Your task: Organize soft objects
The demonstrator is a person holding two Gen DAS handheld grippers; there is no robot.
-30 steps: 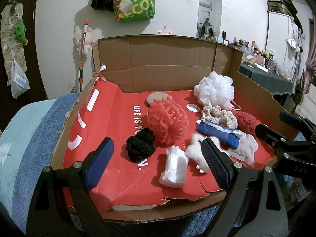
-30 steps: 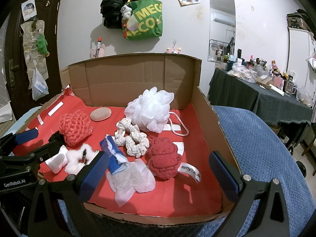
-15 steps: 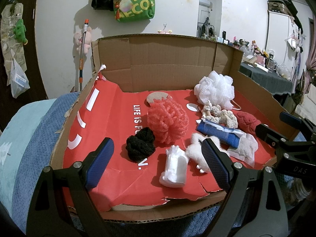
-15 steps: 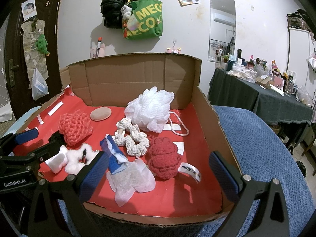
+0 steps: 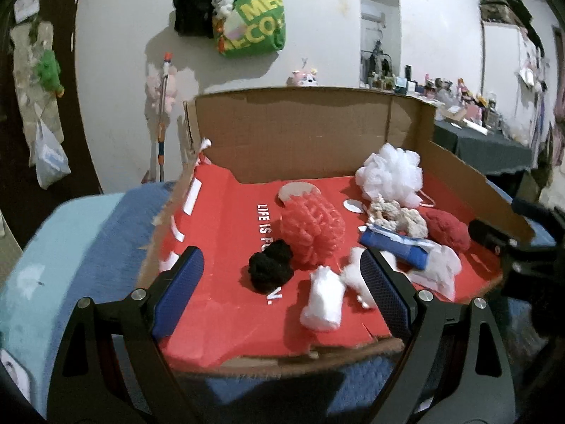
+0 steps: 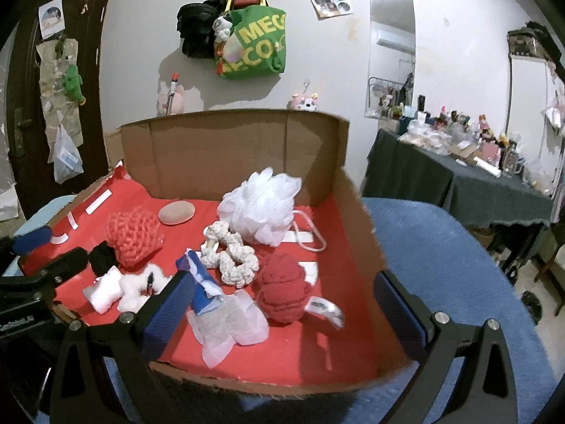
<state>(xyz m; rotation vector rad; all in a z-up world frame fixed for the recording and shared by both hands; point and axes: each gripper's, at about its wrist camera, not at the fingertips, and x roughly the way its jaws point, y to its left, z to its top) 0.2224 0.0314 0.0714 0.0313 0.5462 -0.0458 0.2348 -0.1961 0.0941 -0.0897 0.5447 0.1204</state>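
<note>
A red-lined cardboard box [image 5: 226, 240] [image 6: 339, 346] holds several soft things: a black yarn ball [image 5: 270, 270], a coral knitted pouf [image 5: 312, 228] [image 6: 134, 235], a white foam piece [image 5: 323, 304], a white mesh pouf [image 5: 390, 173] [image 6: 263, 206], a cream scrunchie [image 6: 231, 256], a dark red knitted ball [image 6: 282, 293] and a blue pack in white wrap [image 6: 204, 289]. My left gripper [image 5: 280, 295] is open at the box's front edge, short of the black ball. My right gripper [image 6: 282, 316] is open at the front right, its jaws astride the red ball.
A tan pad [image 6: 176, 212] lies near the box's back wall. The box sits on a blue blanket [image 6: 441, 265]. A dark table [image 6: 469, 180] crowded with items stands at the right. A green bag [image 6: 254, 46] hangs on the wall.
Both grippers have moved forward and up toward the box; the objects look larger and lower between the jaws. Nothing in the box has moved.
</note>
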